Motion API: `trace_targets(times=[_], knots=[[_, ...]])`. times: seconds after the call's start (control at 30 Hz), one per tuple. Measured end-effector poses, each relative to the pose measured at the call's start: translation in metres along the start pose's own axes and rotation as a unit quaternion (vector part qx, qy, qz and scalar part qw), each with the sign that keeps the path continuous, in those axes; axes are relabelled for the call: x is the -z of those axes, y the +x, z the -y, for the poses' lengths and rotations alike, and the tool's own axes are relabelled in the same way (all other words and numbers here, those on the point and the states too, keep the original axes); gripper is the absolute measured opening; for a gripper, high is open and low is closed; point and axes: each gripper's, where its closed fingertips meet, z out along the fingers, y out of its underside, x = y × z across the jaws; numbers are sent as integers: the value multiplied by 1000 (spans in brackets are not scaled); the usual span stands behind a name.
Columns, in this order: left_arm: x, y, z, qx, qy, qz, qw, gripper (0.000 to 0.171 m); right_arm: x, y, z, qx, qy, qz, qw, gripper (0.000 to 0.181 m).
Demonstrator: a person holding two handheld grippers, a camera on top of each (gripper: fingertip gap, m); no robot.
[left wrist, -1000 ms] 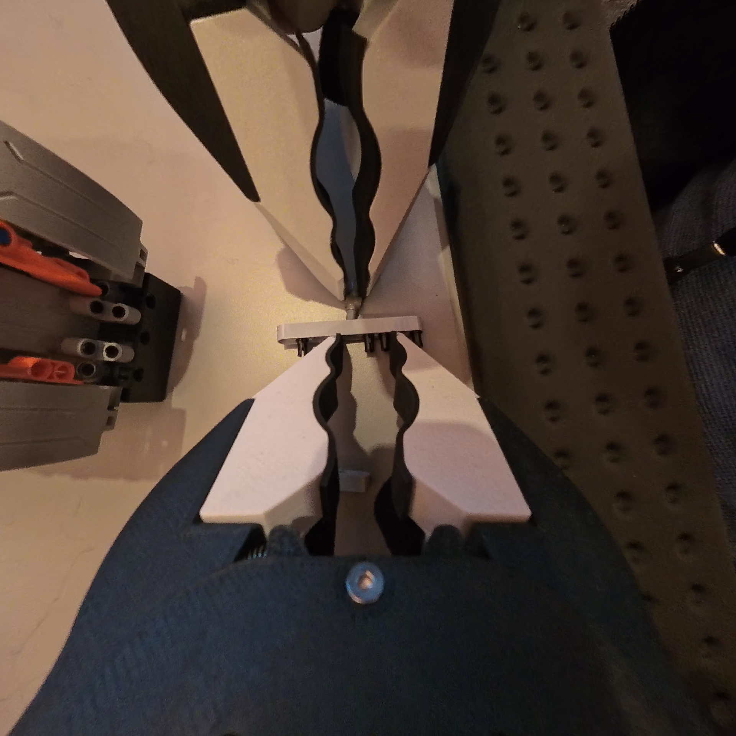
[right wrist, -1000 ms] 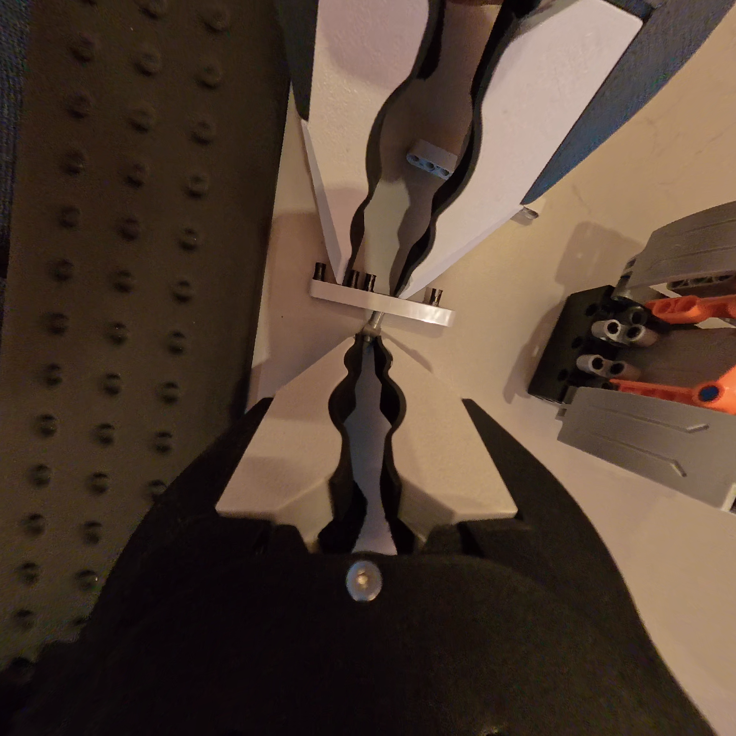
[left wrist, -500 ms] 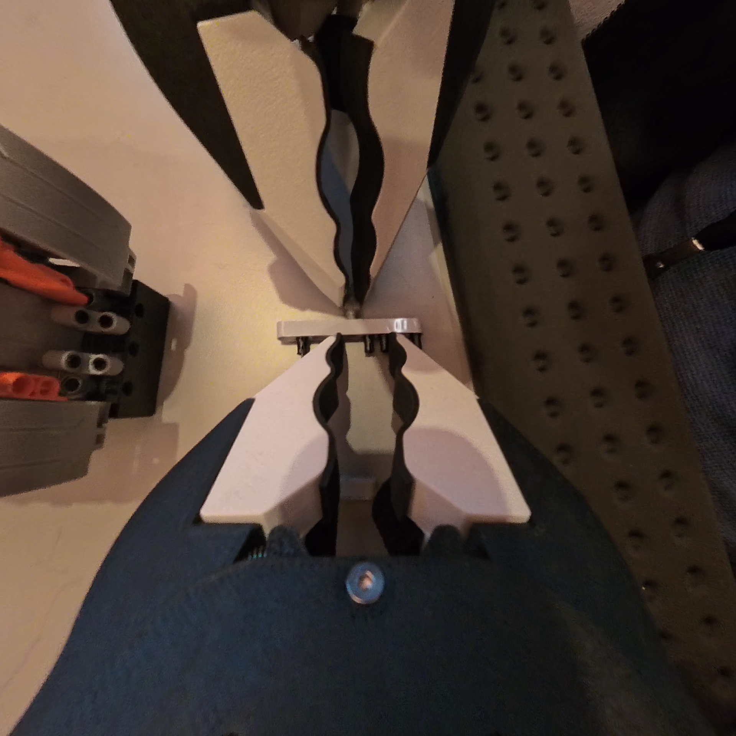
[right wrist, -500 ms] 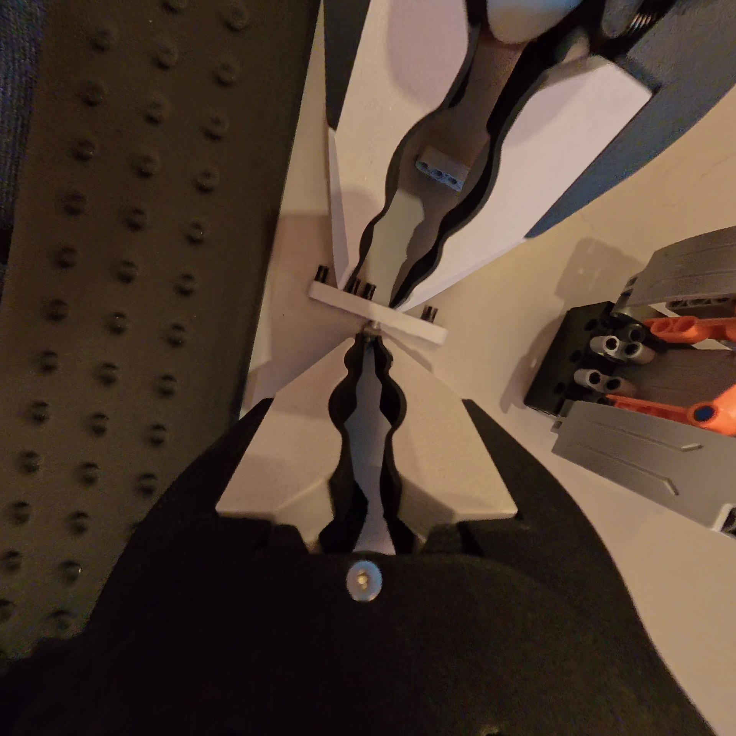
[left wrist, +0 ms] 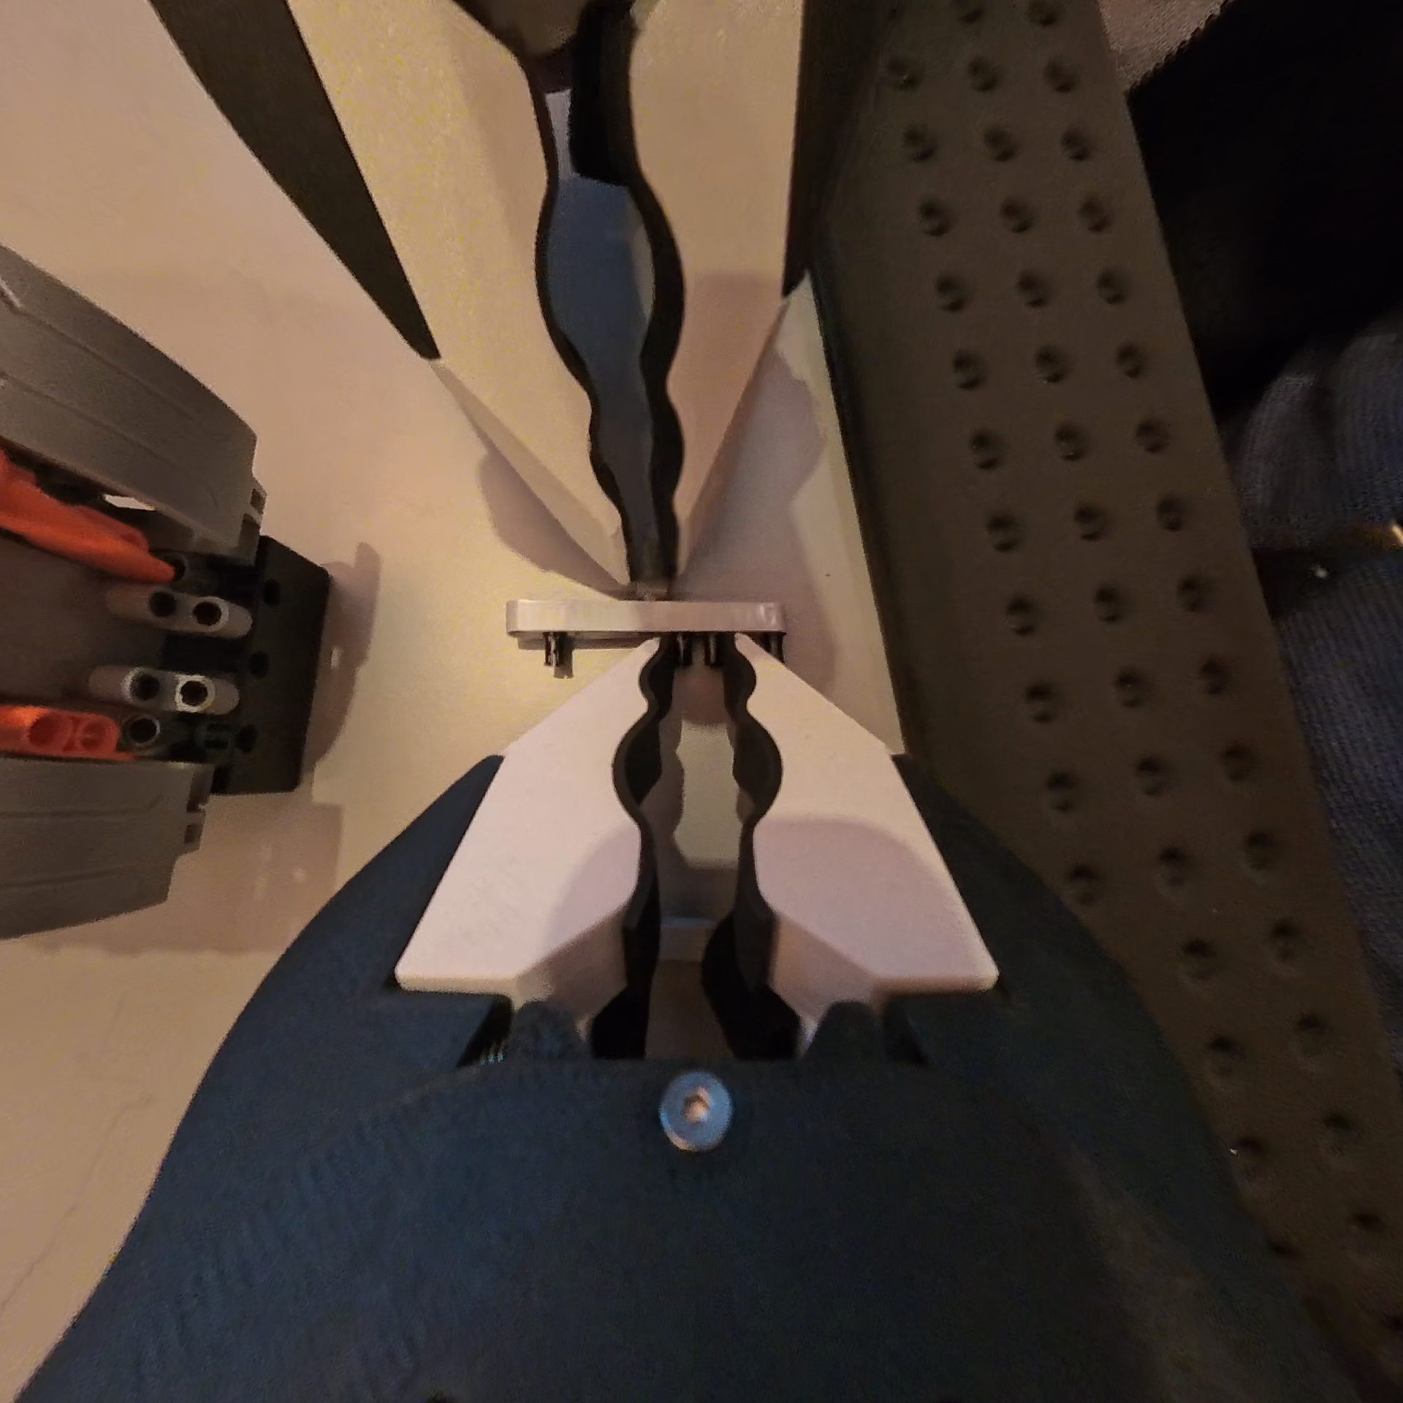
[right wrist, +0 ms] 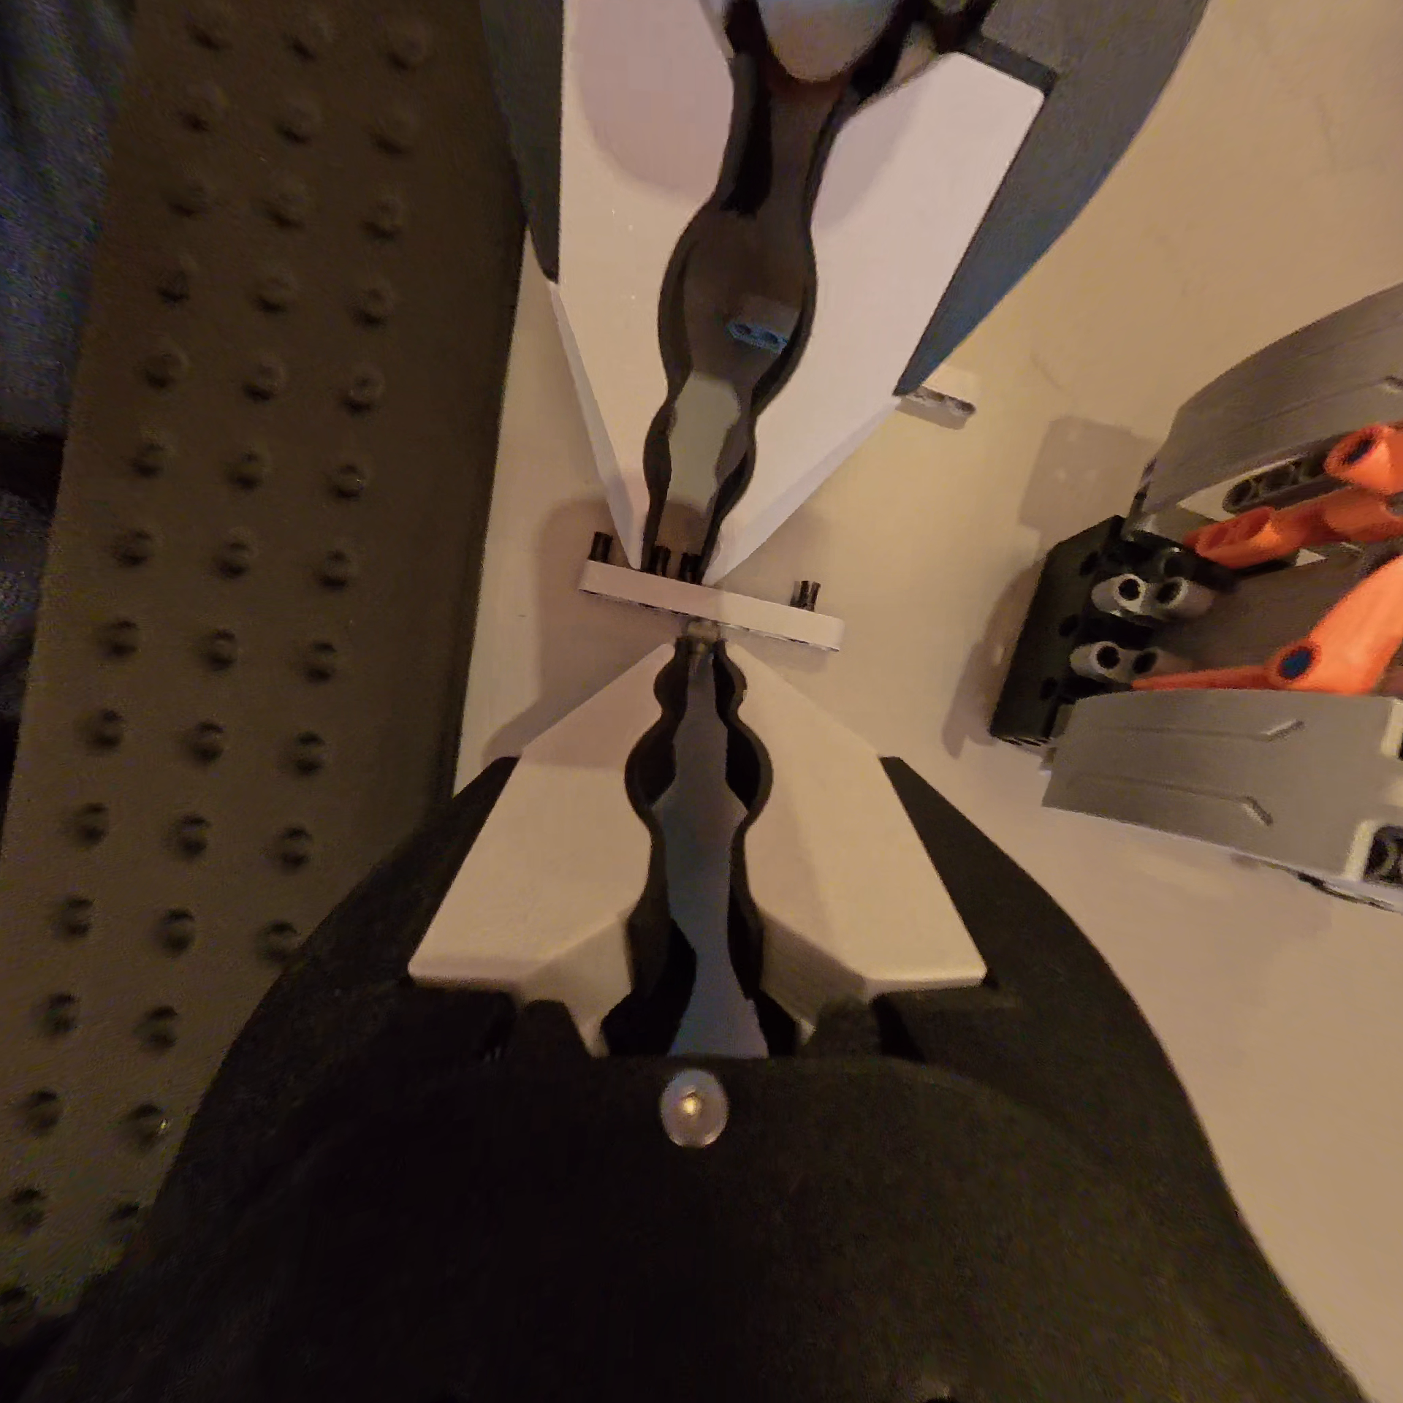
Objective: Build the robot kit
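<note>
The left tongs (left wrist: 695,653) are clenched on the two middle black pins (left wrist: 698,651) that stick out of a light grey flat beam (left wrist: 645,616), a plastic building-toy piece with a pin near each end as well. The beam hangs edge-on above the pale counter (left wrist: 190,364), crosswise between the two tools. The left tongs' fingertips (left wrist: 660,668) touch the outer sides of the middle pins, with a narrow gap between the pads farther back.

From the opposite side, the right tongs (right wrist: 697,645) are closed tight on a small grey peg (right wrist: 698,632), whose far end meets the flat face of the beam (right wrist: 710,603) near its middle. Whether the peg is seated in a hole or only pressed against the face cannot be told. In the right wrist view the left tongs (right wrist: 676,558) come down from the top, and a small grey beam piece (right wrist: 759,334) shows through the gap between their pads, lying on the counter below.

To one side on the counter rests a partly built model (right wrist: 1215,645) of grey curved panels, orange connectors and a black block, well apart from the beam. On the other side lies a dark studded mat (left wrist: 1063,531) along the counter's edge. A short white piece (right wrist: 941,401) peeks out beside the left tongs' body.
</note>
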Motion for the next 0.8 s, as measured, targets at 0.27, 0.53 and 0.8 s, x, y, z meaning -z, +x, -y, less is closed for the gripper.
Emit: trace_targets(times=[0.27,0.53,0.8], knots=[[7,-1,-5,8,-3,37,999,10,-2,2,12,-8,11,-14,1000,0],[18,-5,-13,32,2,75,997,10,6,14,31,-33,47,-34,998,10],[56,-25,-7,49,63,180,980,10,12,25,57,-88,105,-45,990,19]])
